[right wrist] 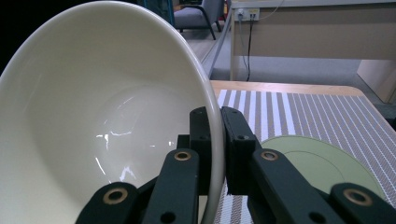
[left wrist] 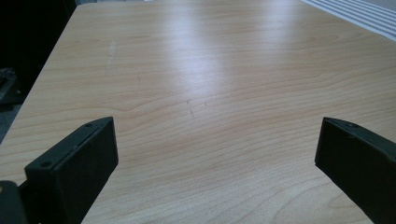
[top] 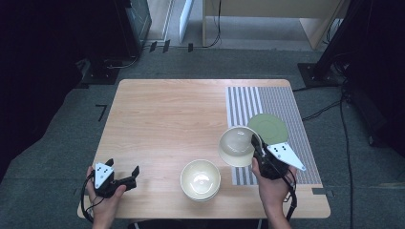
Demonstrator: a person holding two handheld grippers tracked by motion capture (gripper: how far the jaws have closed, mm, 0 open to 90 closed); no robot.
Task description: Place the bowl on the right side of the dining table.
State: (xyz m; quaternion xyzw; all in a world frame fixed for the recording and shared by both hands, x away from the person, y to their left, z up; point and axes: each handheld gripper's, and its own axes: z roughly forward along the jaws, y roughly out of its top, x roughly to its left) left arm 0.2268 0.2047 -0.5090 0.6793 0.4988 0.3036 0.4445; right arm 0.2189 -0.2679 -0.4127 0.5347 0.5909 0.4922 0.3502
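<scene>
My right gripper is shut on the rim of a cream bowl, lifted off the table and tipped on its side. In the right gripper view the bowl opens toward the camera, its rim pinched between the gripper jaws. Another cream bowl sits upright near the table's front edge. A green plate lies flat on the striped mat, also visible as the plate beyond the jaws. My left gripper rests open at the front left, and between its jaws there is just bare wood.
The wooden table has wide free room across its left and middle. The striped mat covers the right side. Beyond the far edge are a light wooden desk, cables on the floor and dark stands at both sides.
</scene>
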